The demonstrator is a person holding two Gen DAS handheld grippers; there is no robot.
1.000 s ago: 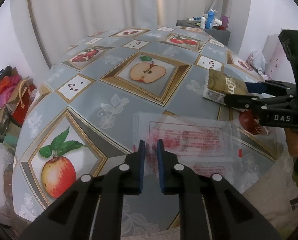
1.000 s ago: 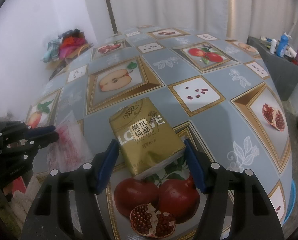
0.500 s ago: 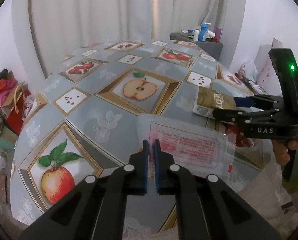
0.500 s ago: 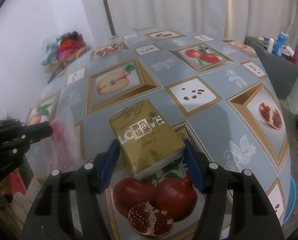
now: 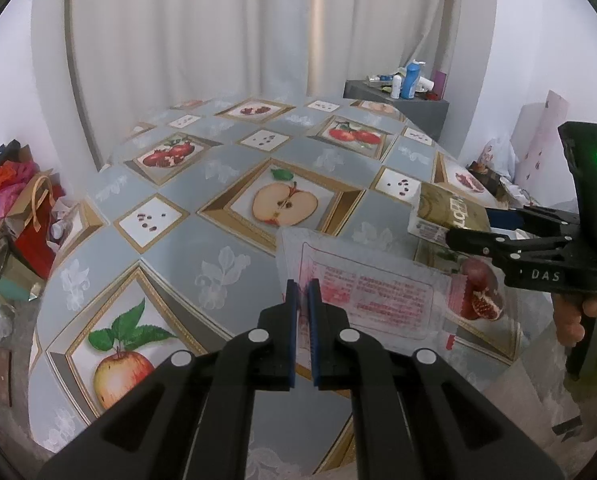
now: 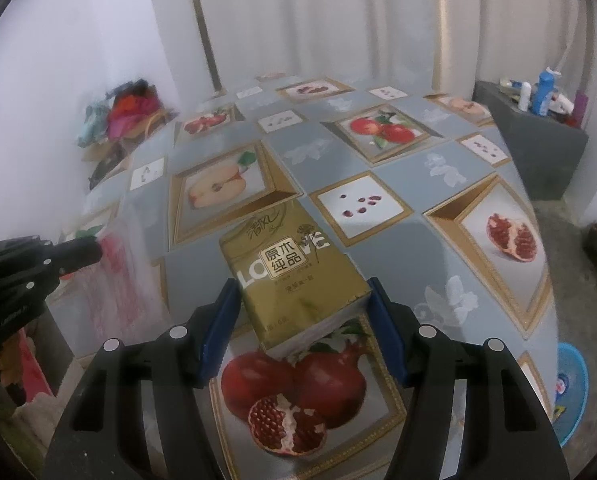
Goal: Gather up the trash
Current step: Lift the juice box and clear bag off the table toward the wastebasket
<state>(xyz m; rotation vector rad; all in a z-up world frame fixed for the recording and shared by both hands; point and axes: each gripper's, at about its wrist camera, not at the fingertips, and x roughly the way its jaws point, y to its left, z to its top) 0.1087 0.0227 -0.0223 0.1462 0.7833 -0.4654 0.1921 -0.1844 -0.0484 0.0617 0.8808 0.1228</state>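
A clear plastic wrapper (image 5: 378, 292) with red print hangs from my left gripper (image 5: 303, 292), which is shut on its left edge and holds it just above the fruit-patterned tablecloth (image 5: 186, 264). In the right wrist view the left gripper (image 6: 86, 248) and the blurred wrapper (image 6: 114, 280) sit at the left edge. A gold tissue pack (image 6: 290, 264) lies between the blue pads of my right gripper (image 6: 303, 286), which press on its two long sides. From the left wrist view the right gripper (image 5: 470, 226) holds the pack (image 5: 446, 208) tilted at the table's right side.
A grey side cabinet (image 5: 402, 108) with bottles stands behind the table. Bags and clothes (image 5: 14, 208) are piled on the floor at the left. A blue basin (image 6: 570, 384) sits on the floor at the right. White curtains hang at the back.
My left gripper's jaws closed on the wrapper's edge and rose, lifting the wrapper off the cloth. The right gripper stayed around the gold pack.
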